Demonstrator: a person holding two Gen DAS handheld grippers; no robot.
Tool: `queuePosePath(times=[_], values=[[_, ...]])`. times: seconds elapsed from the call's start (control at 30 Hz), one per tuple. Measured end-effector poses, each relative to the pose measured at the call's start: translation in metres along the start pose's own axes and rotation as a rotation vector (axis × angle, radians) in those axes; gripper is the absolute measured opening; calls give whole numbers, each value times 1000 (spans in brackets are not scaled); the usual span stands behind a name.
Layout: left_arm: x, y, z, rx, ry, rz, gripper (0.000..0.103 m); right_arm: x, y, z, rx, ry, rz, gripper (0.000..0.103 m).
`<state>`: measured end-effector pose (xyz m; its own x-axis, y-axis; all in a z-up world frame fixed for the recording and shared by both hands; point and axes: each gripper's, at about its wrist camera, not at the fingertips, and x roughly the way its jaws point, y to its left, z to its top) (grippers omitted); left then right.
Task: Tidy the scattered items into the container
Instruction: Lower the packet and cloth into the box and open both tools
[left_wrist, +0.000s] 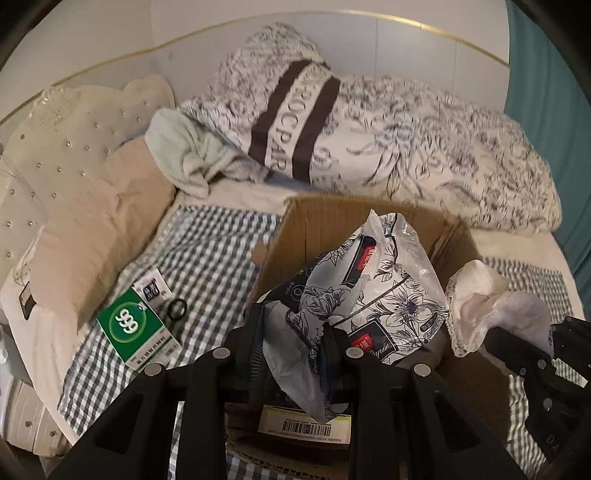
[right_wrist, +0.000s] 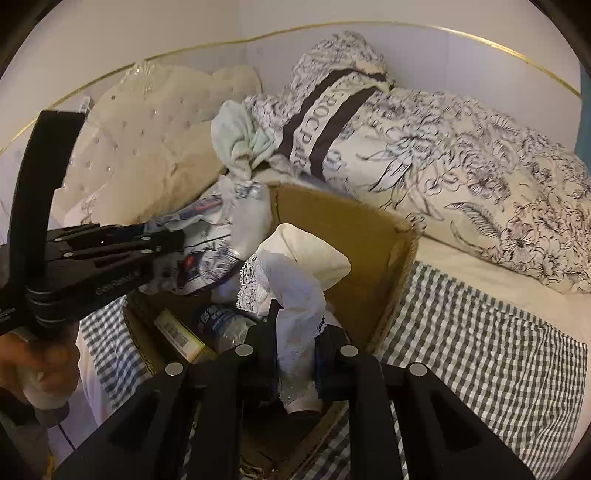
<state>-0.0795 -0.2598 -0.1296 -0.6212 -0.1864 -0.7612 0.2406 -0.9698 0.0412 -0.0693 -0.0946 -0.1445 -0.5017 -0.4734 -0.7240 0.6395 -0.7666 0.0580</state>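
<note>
A brown cardboard box (left_wrist: 321, 218) stands on the bed's checked cloth, also seen as the cardboard box (right_wrist: 351, 229) in the right wrist view. My left gripper (left_wrist: 293, 325) is shut on a floral tissue pack (left_wrist: 388, 291) and holds it over the box's open top. From the other side the left gripper (right_wrist: 173, 240) and the tissue pack (right_wrist: 218, 236) show at the left. My right gripper (right_wrist: 297, 332) is shut on a white lace cloth (right_wrist: 303, 273) above the box; the same lace cloth (left_wrist: 491, 295) and right gripper (left_wrist: 491, 332) appear at the box's right edge. A barcoded carton (left_wrist: 306, 424) lies inside.
On the checked cloth (left_wrist: 207, 251) left of the box lie a green 999 packet (left_wrist: 133, 325) and a black ring (left_wrist: 176, 307). A beige pillow (left_wrist: 99, 229), a mint towel (left_wrist: 184, 147) and a floral duvet (left_wrist: 424, 147) fill the back. A hand (right_wrist: 33, 362) grips the left handle.
</note>
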Motion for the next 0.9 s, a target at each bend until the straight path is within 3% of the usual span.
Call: queuePosePath(times=[0.23,0.3,0.37,0.4,0.53,0.7,0.83,0.9], values=[[21,-4,-6,11,63,7,31,30,-1,-11,-11,91,-12,16],[22,-5,-7,16,62,9,34,32,-6,-14,0,84,-19,32],[21,-6,-8,19,59,11,46,33,-11,-17,20,71,-20,52],[21,-7,-8,20,59,12,47,32,-13,-19,31,65,-16,55],[16,-9,-7,18,50,15,58,25,-13,-19,40,40,-13,55],[3,-10,-4,14,26,14,59,6,-9,-15,34,-15,-25,56],[-12,-10,-1,9,-11,12,71,-14,-9,-13,37,-66,-45,60],[-18,-12,-1,7,-26,15,71,-25,-10,-14,49,-90,-49,61]])
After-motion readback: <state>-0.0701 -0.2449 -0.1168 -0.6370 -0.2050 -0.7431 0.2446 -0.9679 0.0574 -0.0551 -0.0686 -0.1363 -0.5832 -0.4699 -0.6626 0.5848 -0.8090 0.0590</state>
